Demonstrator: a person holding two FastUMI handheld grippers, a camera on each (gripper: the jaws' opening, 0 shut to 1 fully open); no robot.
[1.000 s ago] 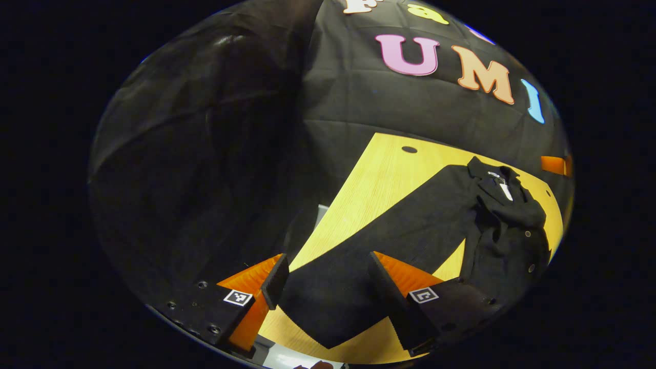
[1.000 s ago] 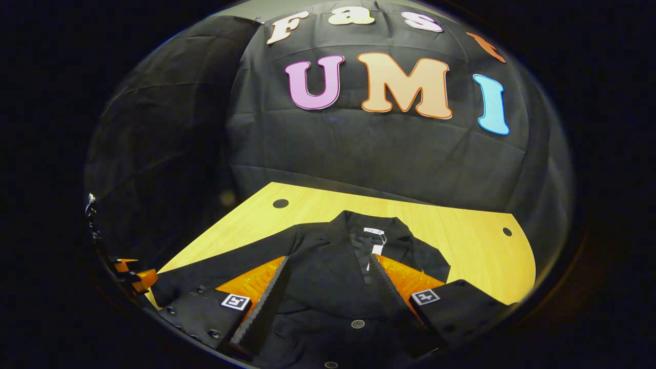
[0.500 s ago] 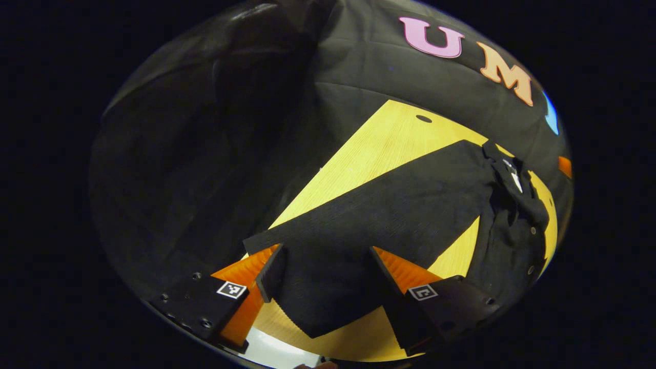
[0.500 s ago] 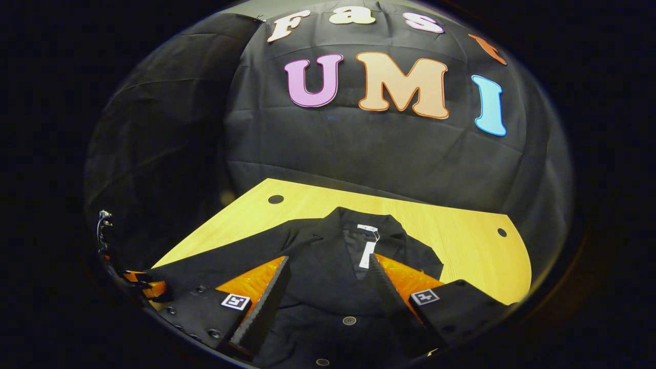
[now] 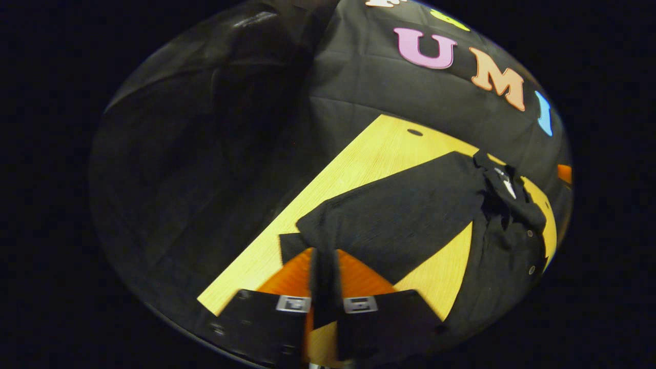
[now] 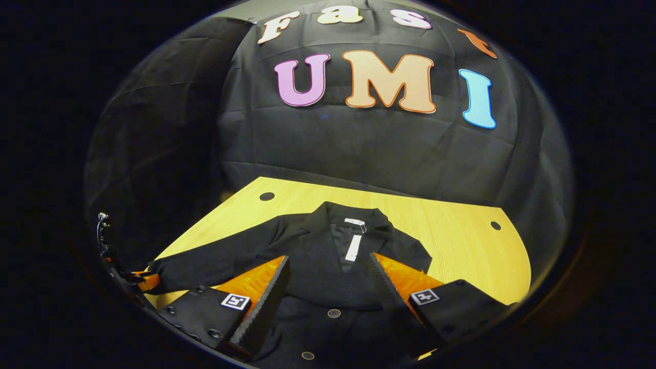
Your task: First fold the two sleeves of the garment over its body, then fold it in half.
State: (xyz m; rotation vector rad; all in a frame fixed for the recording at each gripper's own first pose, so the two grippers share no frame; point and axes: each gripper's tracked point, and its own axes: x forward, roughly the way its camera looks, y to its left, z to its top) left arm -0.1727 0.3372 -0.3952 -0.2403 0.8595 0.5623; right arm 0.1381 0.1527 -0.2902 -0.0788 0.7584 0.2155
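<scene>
**Left tongs clamp the sleeve end; right tongs hang apart over the jacket front**

Left tongs are clenched on the end of the black jacket's sleeve, both fingers pressed together with the dark cloth pinched between them. In the left gripper view the sleeve runs from that pinch up and to the right, where it joins the body of the jacket; near the tongs the cloth bunches and rises a little off the counter. A flat dark bit of the cuff lies on the wood just left of the fingers.

Right tongs are released, their two fingers spread wide with the jacket's front showing between them. In the right gripper view the jacket lies on the yellow wooden counter, collar toward the booth wall, with a white tag hanging in the open neck. Two buttons sit in a line down the front between the fingers. The sleeve stretches away to the left, and the left tongs show at its far end near the edge of the view. The other sleeve cannot be made out. Two small round holes mark the counter's far corners.
</scene>
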